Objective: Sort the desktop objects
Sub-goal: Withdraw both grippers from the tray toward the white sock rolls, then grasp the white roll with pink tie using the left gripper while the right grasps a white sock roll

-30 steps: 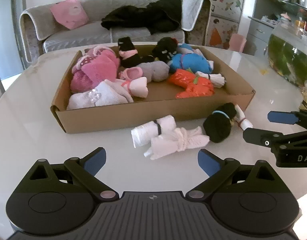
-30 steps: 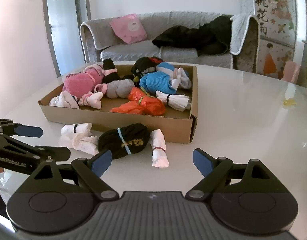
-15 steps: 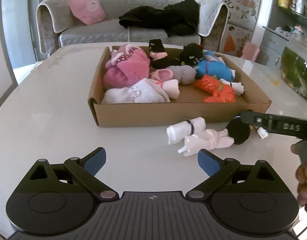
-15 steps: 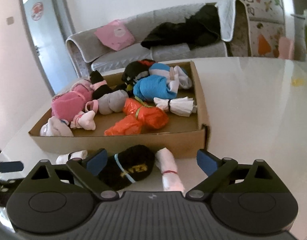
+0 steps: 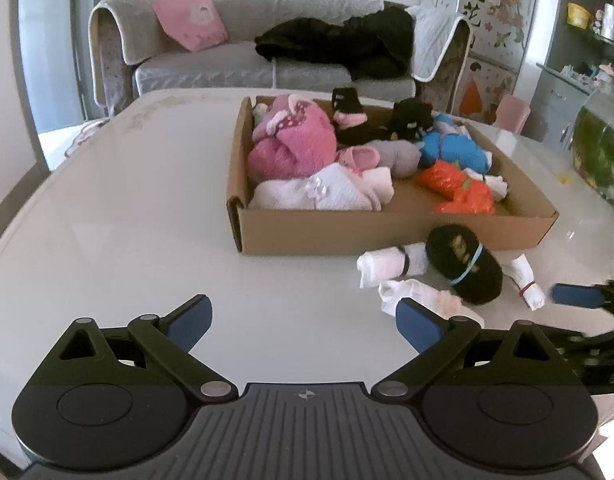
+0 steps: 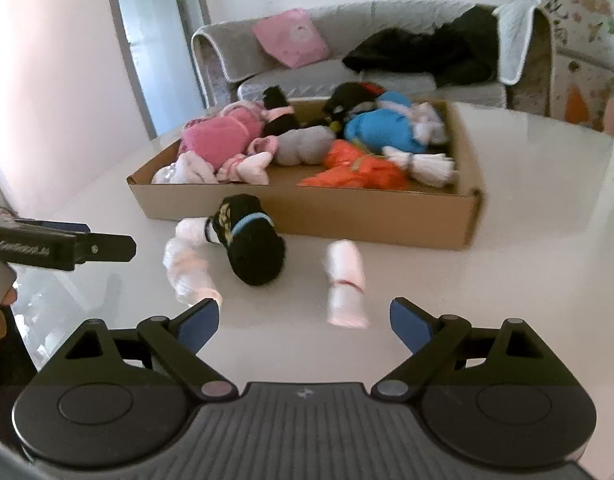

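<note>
A shallow cardboard box (image 5: 347, 230) (image 6: 307, 210) on the white table holds several rolled sock bundles: pink, white, grey, blue, orange, black. In front of it on the table lie a black bundle with a blue band (image 5: 465, 270) (image 6: 251, 246), a white roll with a black band (image 5: 391, 262), a white knotted bundle (image 5: 423, 296) (image 6: 187, 268), and a white roll with a red band (image 5: 527, 286) (image 6: 345, 288). My left gripper (image 5: 303, 326) is open and empty, left of these. My right gripper (image 6: 305, 320) is open and empty, just short of the red-banded roll.
A grey sofa (image 5: 267, 60) with a pink cushion and black clothes stands behind the table. A fish tank (image 5: 599, 152) sits at the table's right side. The left gripper shows at the left edge of the right wrist view (image 6: 63, 246).
The left gripper has shifted left, so the box and loose bundles now sit right of its centre. The right gripper has pulled back and risen, facing the red-banded roll. Both stay open.
</note>
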